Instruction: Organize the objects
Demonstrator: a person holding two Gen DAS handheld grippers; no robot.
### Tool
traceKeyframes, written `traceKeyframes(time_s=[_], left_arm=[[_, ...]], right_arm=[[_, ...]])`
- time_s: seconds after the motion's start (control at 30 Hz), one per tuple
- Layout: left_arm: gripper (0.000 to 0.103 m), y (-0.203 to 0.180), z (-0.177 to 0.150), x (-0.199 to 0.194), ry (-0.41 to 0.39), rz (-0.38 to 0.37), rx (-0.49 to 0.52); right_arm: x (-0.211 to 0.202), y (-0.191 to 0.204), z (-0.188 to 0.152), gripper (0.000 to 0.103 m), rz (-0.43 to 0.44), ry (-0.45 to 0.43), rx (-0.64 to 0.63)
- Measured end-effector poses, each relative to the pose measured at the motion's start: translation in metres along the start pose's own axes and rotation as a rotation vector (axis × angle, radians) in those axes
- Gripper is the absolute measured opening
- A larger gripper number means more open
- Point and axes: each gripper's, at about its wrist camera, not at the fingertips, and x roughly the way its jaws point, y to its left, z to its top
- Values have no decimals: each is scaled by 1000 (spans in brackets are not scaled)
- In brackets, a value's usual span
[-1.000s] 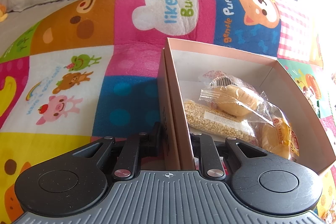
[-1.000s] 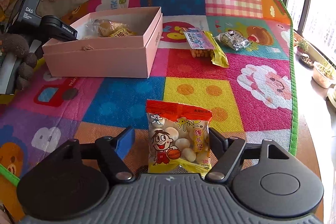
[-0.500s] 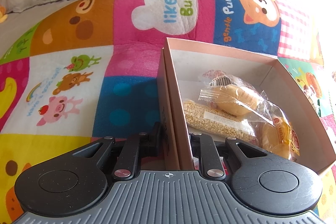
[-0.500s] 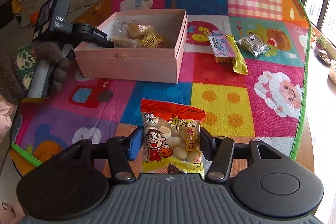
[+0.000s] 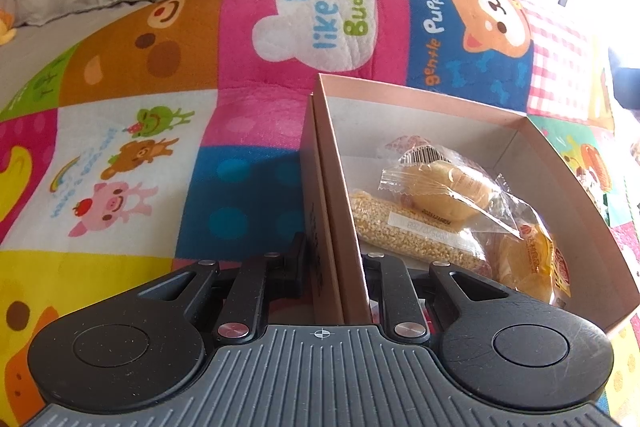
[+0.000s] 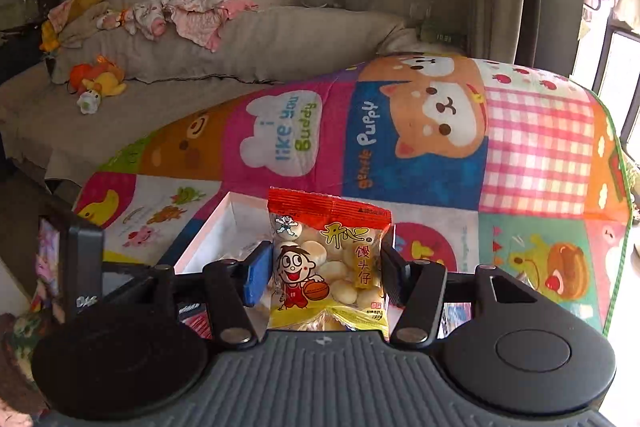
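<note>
Left gripper (image 5: 334, 259) is clamped on the near wall of the pink box (image 5: 560, 167), one finger outside, one inside, jaws closed tight on the cardboard. The box sits on the colourful patchwork mat (image 5: 160, 67). Inside it: a clear bag of yellow grains (image 5: 400, 227) lying along the gripped wall, a wrapped bun (image 5: 452, 187) just beside and partly over it, and a yellow-labelled wrapped cake (image 5: 532, 263) toward the near right corner, all touching one another.

Over on the right wrist view, the right gripper (image 6: 326, 275) has the snack bag (image 6: 328, 259) upright between its fingers, red top edge up, cartoon boy with a basketball facing the camera, round white biscuits showing through the clear window. The jaws are closed on the bag's two sides, blue pad (image 6: 256, 275) pressing the left edge. The bag hangs clear of the mat, and directly behind it the open pink box (image 6: 224, 219) shows, its white inside visible to the left of the bag. At the far left edge, the body of the other gripper (image 6: 84, 259) pokes in beside the box. Beyond the mat, a grey sofa (image 6: 280, 39) with scattered clothes and a soft toy (image 6: 96, 83)
</note>
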Motion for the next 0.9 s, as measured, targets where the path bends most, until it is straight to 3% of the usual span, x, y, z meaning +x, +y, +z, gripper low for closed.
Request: traceKeyframes(time_s=[0.07, 0.3, 0.37, 0.47, 0.63, 0.73, 0.8, 0.9], left_arm=[[20, 0, 0, 0, -3, -2, 1], [20, -3, -6, -2, -37, 10, 12], [20, -3, -5, -2, -37, 8, 10], [20, -3, -5, -2, -36, 8, 11], [20, -3, -4, -2, -37, 8, 12], [20, -3, -4, -2, -37, 9, 12], [20, -4, -4, -2, -35, 11, 8], [20, -3, -4, -2, -34, 9, 4]], right_arm=[[22, -8, 11, 66, -7, 18, 7], [31, -77, 5, 69, -133, 29, 80], [34, -106, -5, 75, -194, 55, 111], [47, -152, -20, 77, -258, 111, 216], [89, -220, -50, 82, -277, 176, 482], [121, -236, -58, 83, -335, 186, 518], [136, -241, -61, 83, -330, 196, 534], [149, -232, -60, 81, -230, 209, 549]])
